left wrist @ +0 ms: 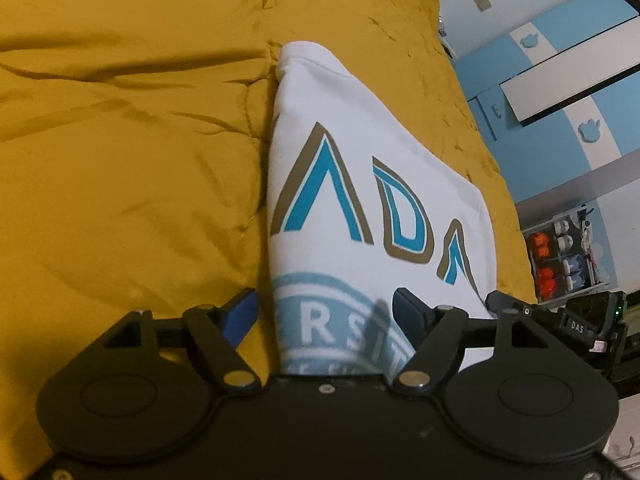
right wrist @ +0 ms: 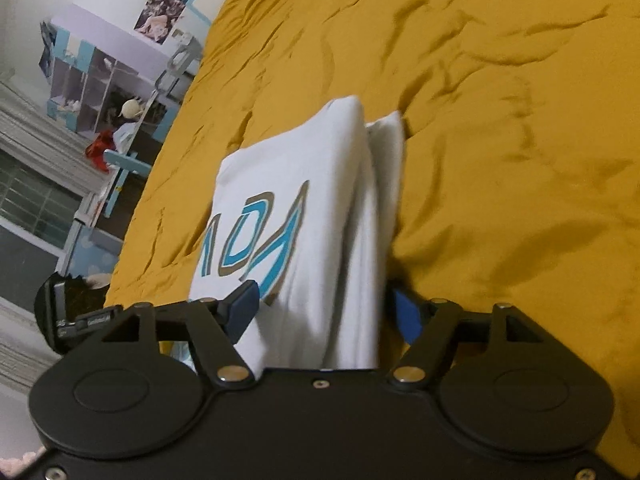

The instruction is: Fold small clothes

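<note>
- Our left gripper [left wrist: 326, 312] stands released, its blue pads [left wrist: 242, 316] spread wide to either side of the near end of the folded white shirt [left wrist: 360, 200]; the cloth lies between them and neither pad presses on it.
- Our right gripper [right wrist: 326, 308] is likewise let go, its pads [right wrist: 244, 308] apart with the shirt's [right wrist: 304, 216] near end lying loose between them.
- In the left wrist view the tip of the right gripper [left wrist: 584, 320] shows at the right, just beside the shirt's near corner; in the right wrist view the left gripper [right wrist: 76, 316] shows at the left edge in the same way.
- The shirt rests on the mustard-yellow bedspread [left wrist: 120, 140], folded into a narrow stack that runs away from us towards the far part of the bed.
- Its top face bears large blue and brown letters [left wrist: 352, 204] and, nearer us, a pale blue round emblem [left wrist: 332, 320] with white lettering.
- From the right wrist we see the shirt's long folded side, with layers of white cloth [right wrist: 384, 168] stacked one beside another.
- The bedspread [right wrist: 500, 120] is creased all round the shirt.
- Beyond the bed's right edge in the left wrist view stands a blue and white wardrobe [left wrist: 568, 92], with a rack of small coloured items [left wrist: 560, 252] below it.
- Beyond the bed's left edge in the right wrist view we see a shelf unit [right wrist: 88, 84] and a blue chair [right wrist: 124, 164].
</note>
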Motion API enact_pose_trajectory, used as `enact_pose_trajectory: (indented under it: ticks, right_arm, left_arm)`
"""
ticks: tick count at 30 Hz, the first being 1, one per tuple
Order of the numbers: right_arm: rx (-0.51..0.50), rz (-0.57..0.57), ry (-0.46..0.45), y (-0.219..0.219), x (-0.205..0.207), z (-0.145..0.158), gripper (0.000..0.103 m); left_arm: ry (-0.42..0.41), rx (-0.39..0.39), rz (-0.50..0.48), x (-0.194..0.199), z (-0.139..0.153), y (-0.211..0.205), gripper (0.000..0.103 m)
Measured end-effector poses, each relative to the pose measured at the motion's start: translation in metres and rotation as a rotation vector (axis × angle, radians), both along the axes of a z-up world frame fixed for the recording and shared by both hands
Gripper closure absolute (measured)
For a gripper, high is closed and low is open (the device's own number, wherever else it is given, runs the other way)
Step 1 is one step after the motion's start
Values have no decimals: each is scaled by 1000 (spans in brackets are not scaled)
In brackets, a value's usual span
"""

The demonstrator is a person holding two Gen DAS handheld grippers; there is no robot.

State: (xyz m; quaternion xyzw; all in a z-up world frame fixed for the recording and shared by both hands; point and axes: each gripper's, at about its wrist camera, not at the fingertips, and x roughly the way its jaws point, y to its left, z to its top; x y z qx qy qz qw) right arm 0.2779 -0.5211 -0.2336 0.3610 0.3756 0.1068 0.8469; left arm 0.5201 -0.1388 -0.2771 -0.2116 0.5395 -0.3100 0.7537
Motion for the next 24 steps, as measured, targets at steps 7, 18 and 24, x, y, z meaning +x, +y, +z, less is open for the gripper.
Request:
enact_pose_trajectory:
  ticks: [7, 18, 24]
  right_arm:
    - [38, 31, -12, 10, 14, -5, 23]
    - [34, 30, -5, 6, 16, -8, 62]
    - [17, 10, -9, 7, 13, 2, 73]
  left_arm:
    - [14, -60, -15, 13, -7, -15, 24]
    - [-31, -45, 8, 12, -8, -25, 51]
    - [-34, -54, 10, 13, 0, -21, 75]
